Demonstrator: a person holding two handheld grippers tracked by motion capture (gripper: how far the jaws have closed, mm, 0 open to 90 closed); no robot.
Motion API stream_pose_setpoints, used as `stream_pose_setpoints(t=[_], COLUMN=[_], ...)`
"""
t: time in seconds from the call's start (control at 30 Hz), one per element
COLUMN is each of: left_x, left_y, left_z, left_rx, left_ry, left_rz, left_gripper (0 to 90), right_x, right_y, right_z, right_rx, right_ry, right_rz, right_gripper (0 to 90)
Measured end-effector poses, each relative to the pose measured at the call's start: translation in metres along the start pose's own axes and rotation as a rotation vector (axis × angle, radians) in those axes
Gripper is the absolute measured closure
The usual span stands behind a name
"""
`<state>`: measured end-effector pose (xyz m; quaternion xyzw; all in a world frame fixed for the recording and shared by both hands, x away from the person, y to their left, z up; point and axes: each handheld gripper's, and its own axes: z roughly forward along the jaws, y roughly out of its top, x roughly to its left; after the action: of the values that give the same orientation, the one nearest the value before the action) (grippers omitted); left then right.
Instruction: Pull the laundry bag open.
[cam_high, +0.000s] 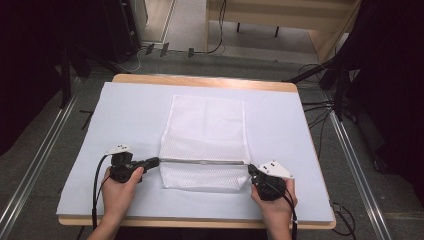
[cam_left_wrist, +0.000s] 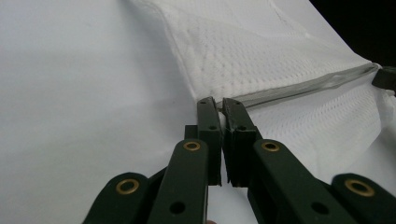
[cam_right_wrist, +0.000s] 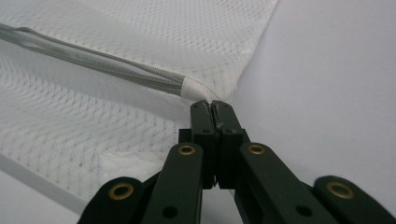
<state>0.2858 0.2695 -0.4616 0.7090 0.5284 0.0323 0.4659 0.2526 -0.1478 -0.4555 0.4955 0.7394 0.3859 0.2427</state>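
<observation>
A white mesh bag (cam_high: 207, 142) is lying flat on the pale sheet (cam_high: 125, 115) covering the worktop (cam_high: 200, 80), roughly mid-sheet and toward the person's edge. The bag is rectangular, made of fine open netting; creases are showing on its far panel. A grey zipper band (cam_high: 202, 161) is running straight across the bag from side to side, nearer the person's end, with a short strip of mesh lying on the person's side of the zipper. In the right gripper view the zipper (cam_right_wrist: 93, 60) is ending in a small white fabric tab, and the mesh weave is reading as fine diamond cells.

The left gripper (cam_high: 150, 162), held in the left hand (cam_high: 120, 192), is sitting at the bag's left edge at the zipper's end. In the left gripper view (cam_left_wrist: 219, 105) the jaws are nearly closed, pinching a thin fold of white fabric at the zipper's end.

The right gripper (cam_high: 251, 172), held in the right hand (cam_high: 275, 200), is sitting at the bag's right edge, just on the person's side of the zipper. In the right gripper view (cam_right_wrist: 212, 105) the jaws are pressed together on the bag's edge just beside the white tab.

Between the two grippers the zipper is lying taut and straight.
</observation>
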Motion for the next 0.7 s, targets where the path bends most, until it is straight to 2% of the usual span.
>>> stream_pose_setpoints(t=[0.1, 0.13, 0.3, 0.33, 0.37, 0.4, 0.43, 0.47, 0.5, 0.53, 0.57, 0.63, 0.67, 0.7], left_x=[0.001, 0.002, 0.004, 0.004, 0.004, 0.004, 0.0, 0.0, -0.003, -0.004, -0.005, -0.006, -0.005, -0.005], left_y=[-0.003, -0.003, -0.006, -0.006, -0.006, -0.006, -0.005, -0.005, -0.005, -0.004, -0.004, -0.004, -0.005, -0.005], left_z=[-0.001, -0.001, -0.003, -0.008, -0.008, -0.011, -0.018, -0.018, -0.022, -0.025, -0.029, -0.036, -0.04, -0.042], left_rx=[0.007, -0.003, -0.022, -0.068, -0.068, -0.101, -0.162, -0.162, -0.183, -0.197, -0.208, -0.222, -0.227, -0.229], left_ry=[0.016, 0.014, -0.022, -0.038, -0.038, -0.041, -0.009, -0.009, 0.029, 0.051, 0.052, 0.049, 0.052, 0.051], left_rz=[0.006, -0.006, 0.008, 0.01, 0.01, 0.014, 0.04, 0.04, 0.066, 0.085, 0.096, 0.122, 0.13, 0.131], left_gripper=[87.5, 87.6, 85.9, 66.5, 57.0, 44.8, 36.1, 28.7, 28.7, 21.0, 14.8, 11.8, 10.8, 10.4], right_x=[0.003, 0.005, 0.003, 0.001, 0.001, 0.0, 0.0, 0.0, 0.0, 0.001, 0.001, 0.001, 0.0, -0.001], right_y=[0.0, 0.0, -0.002, -0.004, -0.004, -0.004, -0.004, -0.004, -0.004, -0.003, -0.003, -0.003, -0.004, -0.004], right_z=[0.001, 0.002, 0.002, 0.002, 0.002, 0.002, 0.001, 0.001, 0.001, 0.001, 0.001, 0.002, 0.001, 0.001], right_rx=[0.004, 0.004, -0.002, -0.006, -0.006, -0.013, -0.016, -0.019, -0.019, -0.024, -0.025, -0.03, -0.035, -0.05], right_ry=[-0.005, -0.009, 0.025, 0.053, 0.053, 0.06, 0.063, 0.061, 0.061, 0.062, 0.063, 0.062, 0.062, 0.057], right_rz=[-0.016, -0.021, 0.004, 0.008, 0.008, 0.004, 0.002, -0.006, -0.006, -0.008, -0.009, -0.007, 0.001, 0.011], right_gripper=[90.0, 90.0, 90.0, 90.0, 90.0, 90.0, 90.0, 90.0, 90.0, 90.0, 90.0, 89.4, 86.2, 73.3])
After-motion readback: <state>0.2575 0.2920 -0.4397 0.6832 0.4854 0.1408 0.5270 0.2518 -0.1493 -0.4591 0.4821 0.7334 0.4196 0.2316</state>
